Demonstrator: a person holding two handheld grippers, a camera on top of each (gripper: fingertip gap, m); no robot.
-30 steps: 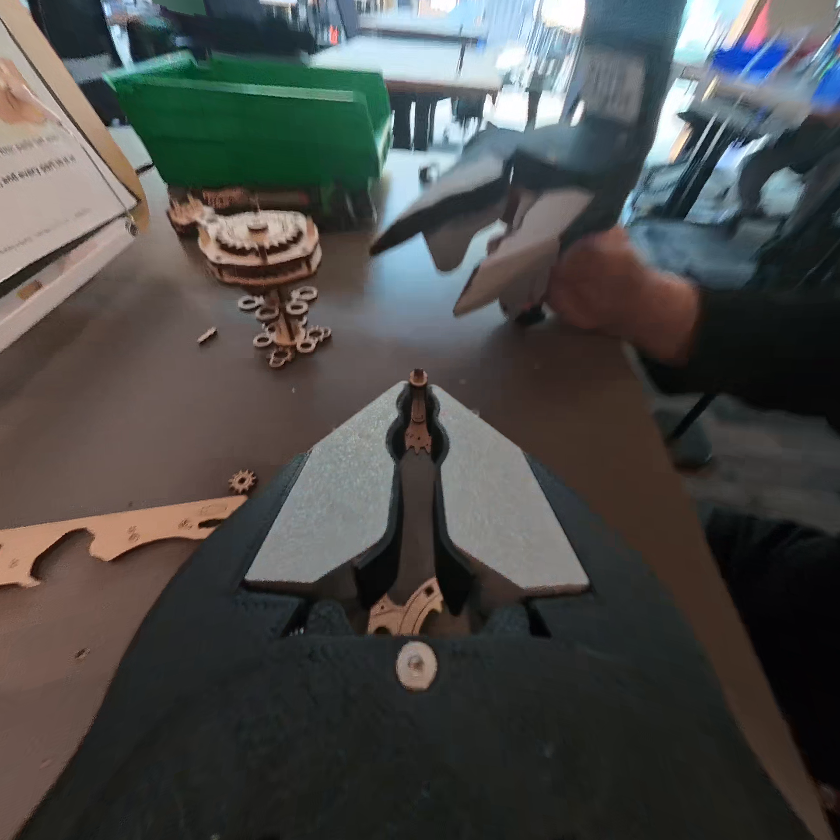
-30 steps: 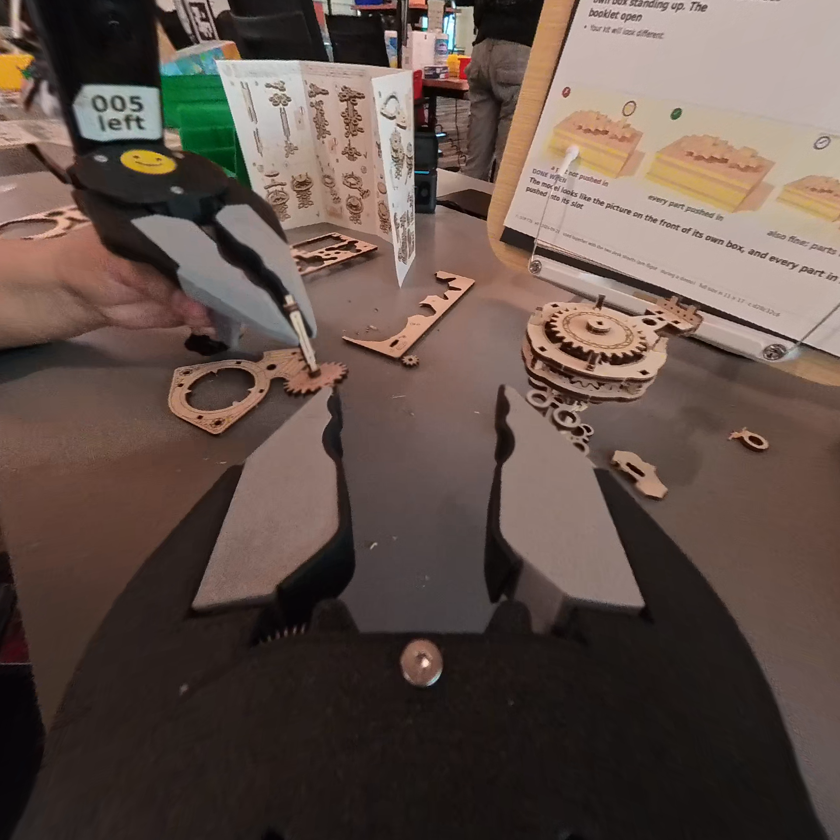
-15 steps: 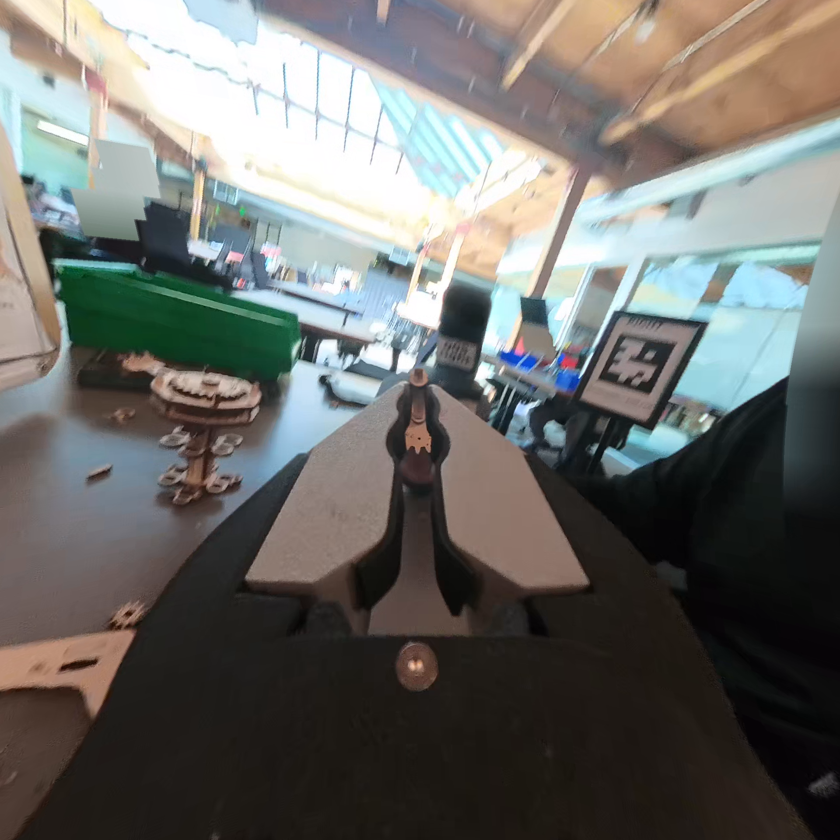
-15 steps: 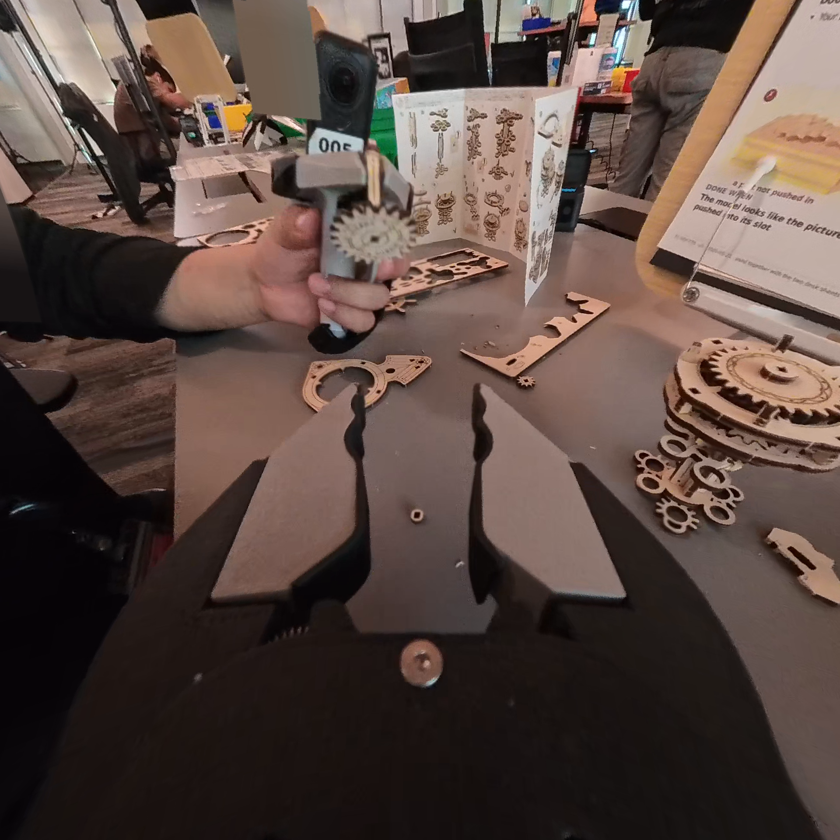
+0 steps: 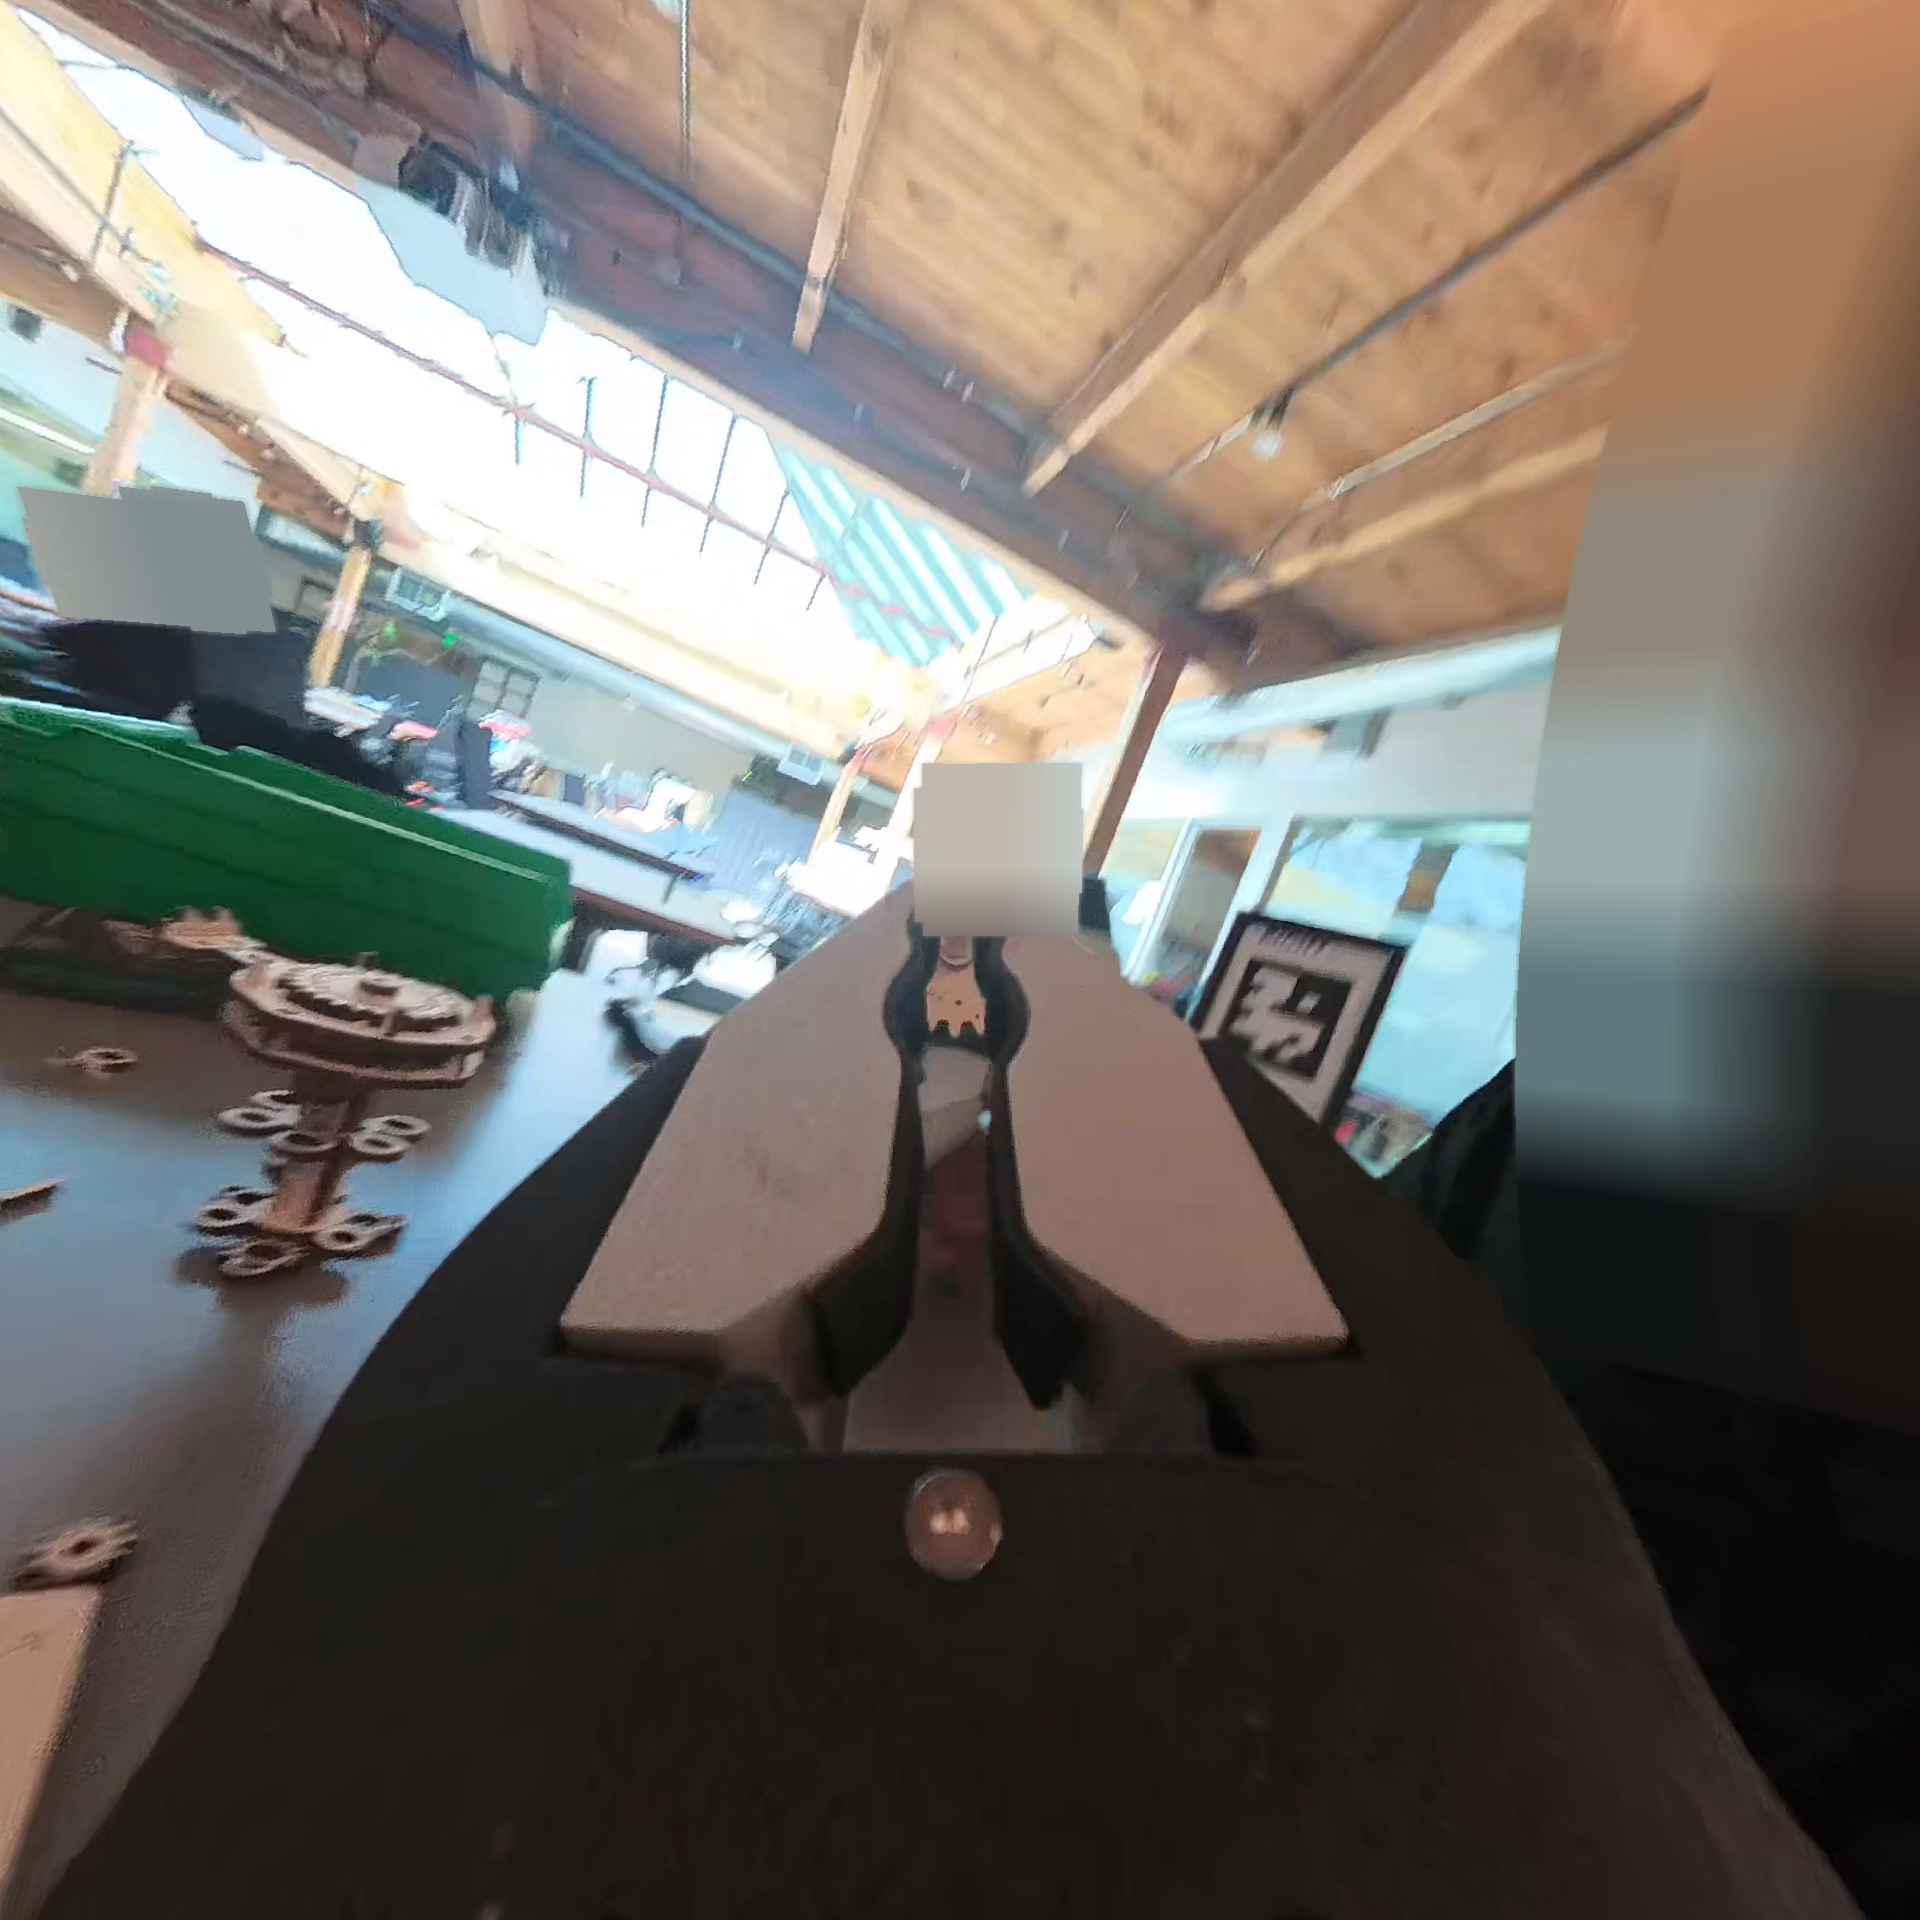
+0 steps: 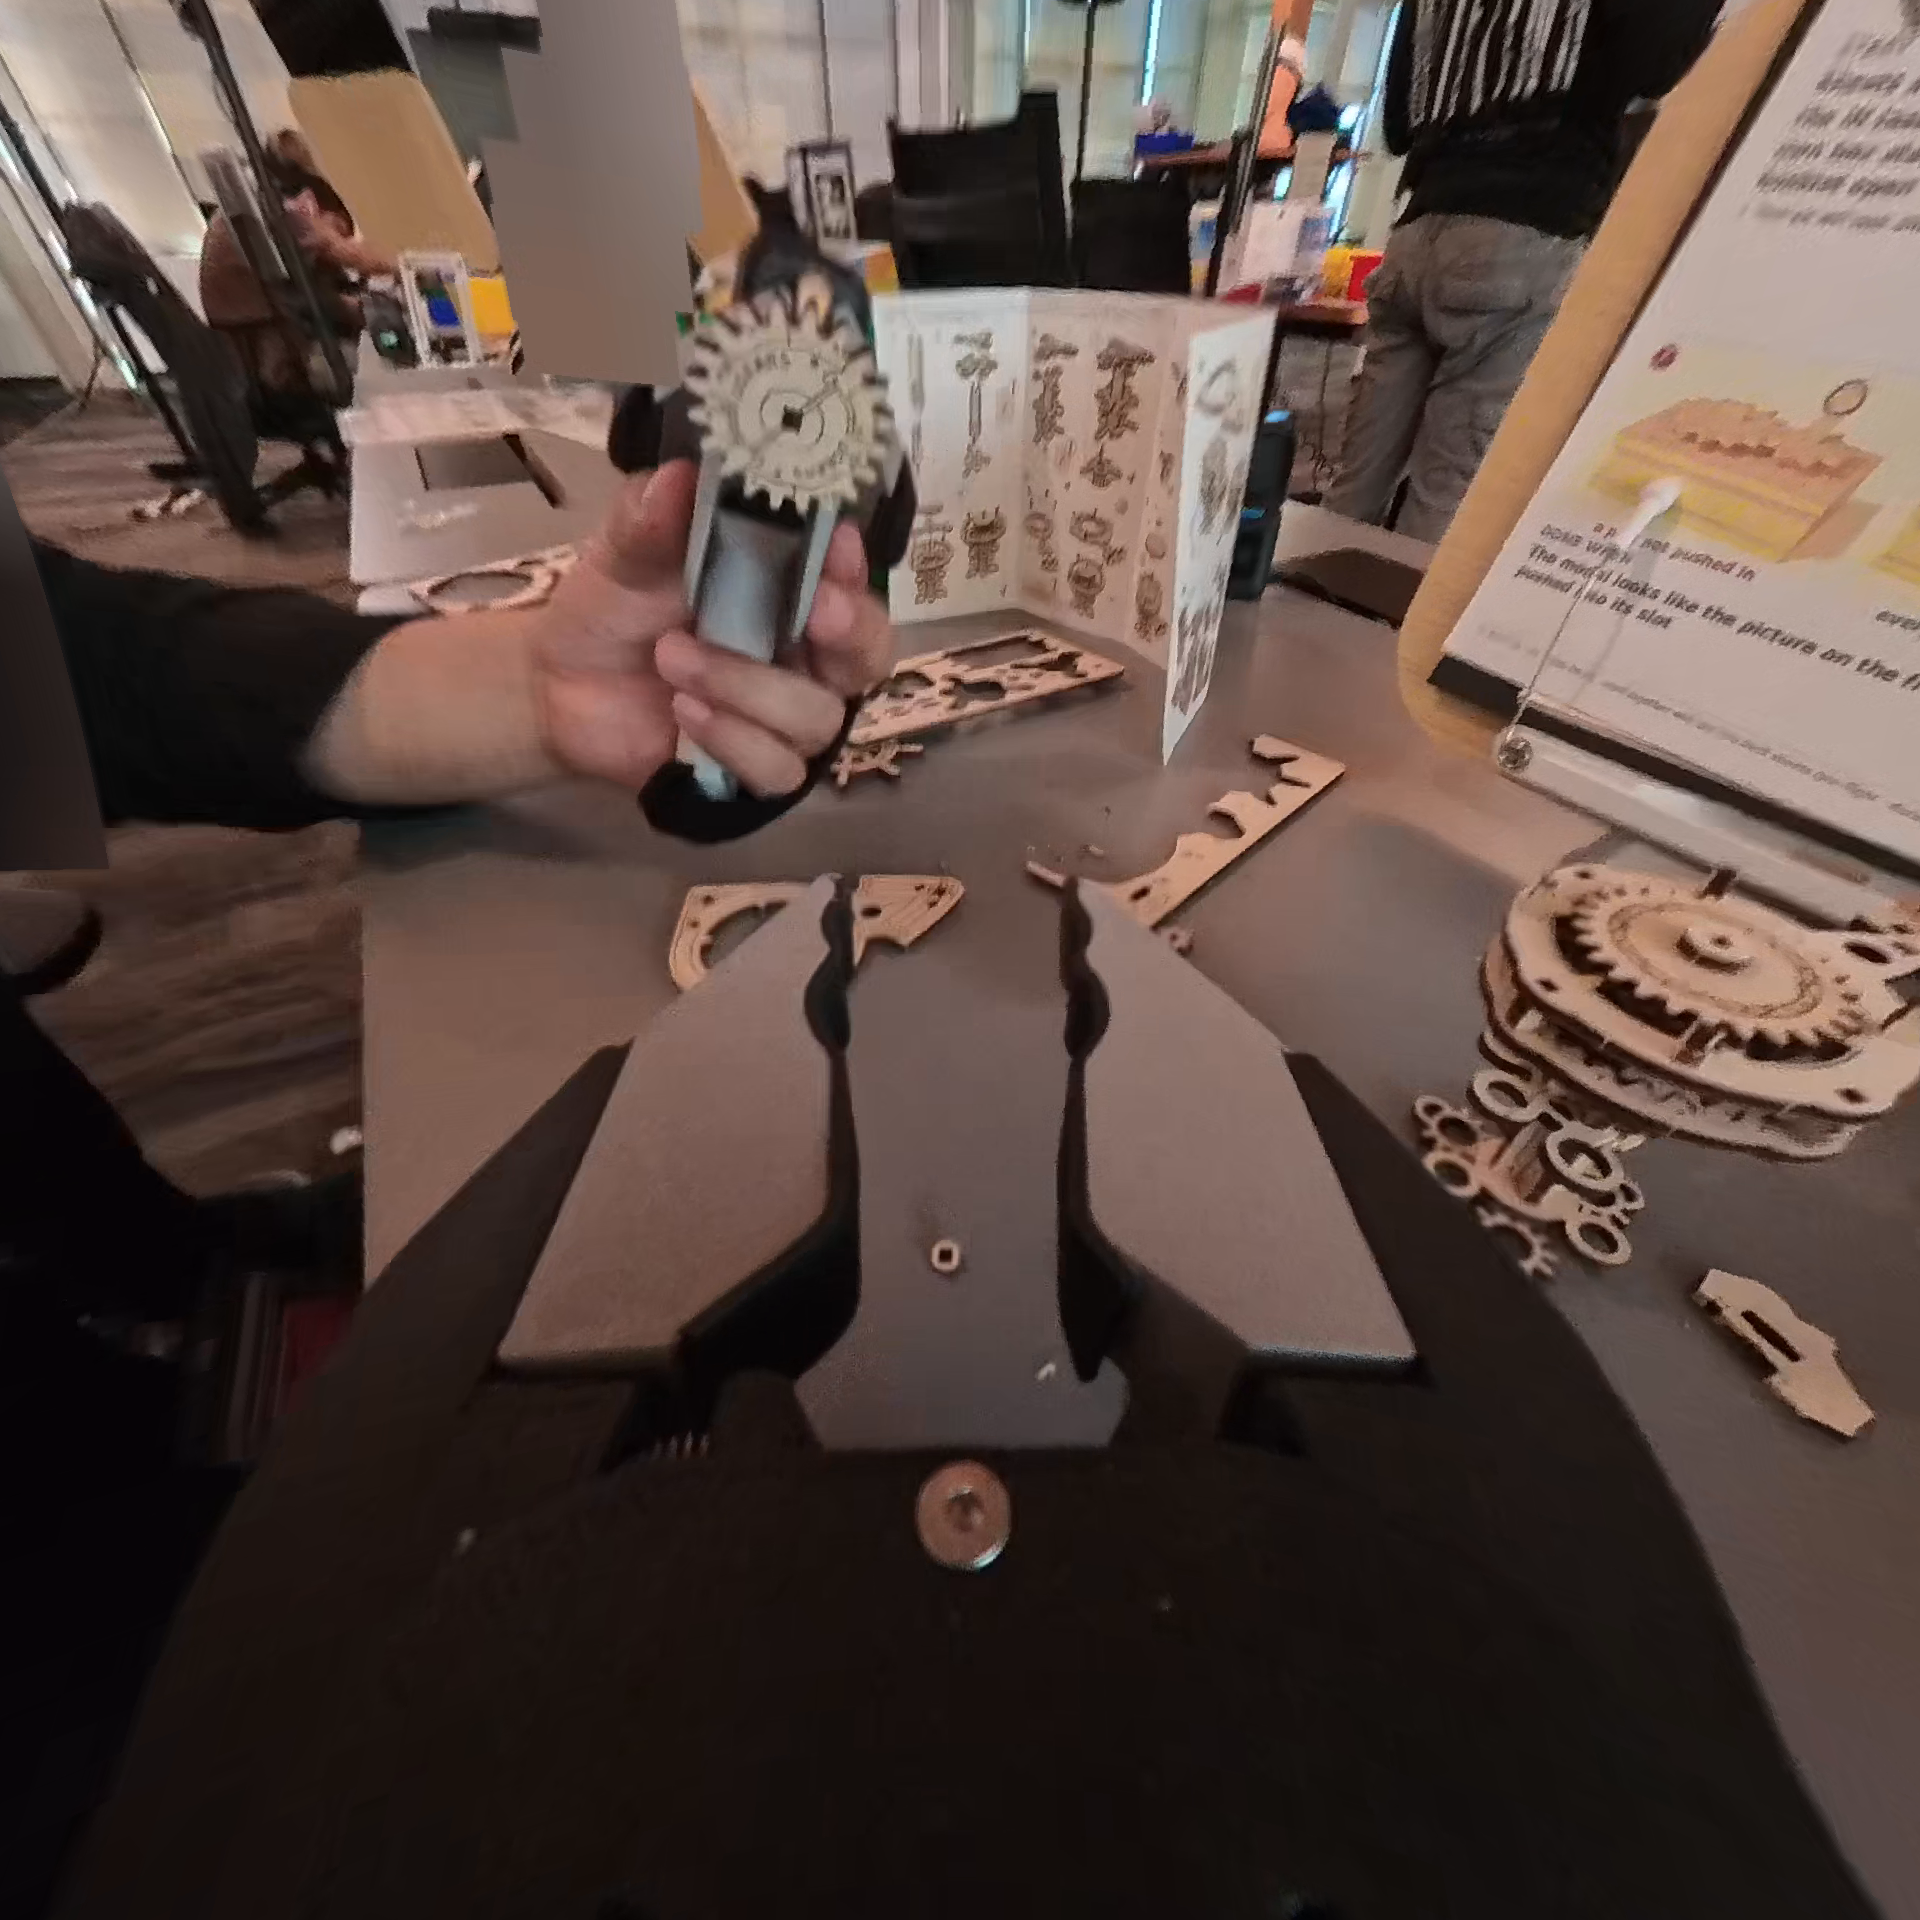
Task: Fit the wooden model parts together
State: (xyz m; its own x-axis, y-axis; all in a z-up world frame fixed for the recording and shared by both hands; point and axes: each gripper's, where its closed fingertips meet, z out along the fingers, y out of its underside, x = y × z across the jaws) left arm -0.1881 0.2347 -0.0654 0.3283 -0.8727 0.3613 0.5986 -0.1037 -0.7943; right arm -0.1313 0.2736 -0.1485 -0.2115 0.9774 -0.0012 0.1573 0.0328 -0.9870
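Right gripper (image 6: 951,914) low over the dark table (image 6: 520,1039), jaws parted, nothing between them. Straight below the gap, near its base, a tiny wooden washer (image 6: 945,1255) lies loose; easy to lose or sweep off if this gripper drops or slides forward. Just past its left fingertip a flat plate with a round cut-out (image 6: 727,925); past the right fingertip a long notched strip (image 6: 1226,831). Off to the right, near, the part-built geared assembly (image 6: 1704,1018) on its ringed foot, with a small slotted piece (image 6: 1782,1356) closer in and well clear. Further ahead and up to the left, the left gripper (image 6: 784,488), held off the table in a hand (image 6: 665,665), jaws clamped on the lower edge of a pale wooden gear (image 6: 790,410). Gear looks thin, flat, laser-cut, blunt teeth all round, small centre hole, face turned toward the right gripper. From the left wrist view only its edge and a few teeth show between the fingers (image 5: 956,1003), so the grip is narrow, on the rim alone. Risk, as I judge it: the gear could pivot or slip in that thin pinch when pressed onto a shaft, or a tooth could snap if force goes off-axis; misaligned hole would jam. Beyond, a folded instruction sheet (image 6: 1070,468) stands upright.
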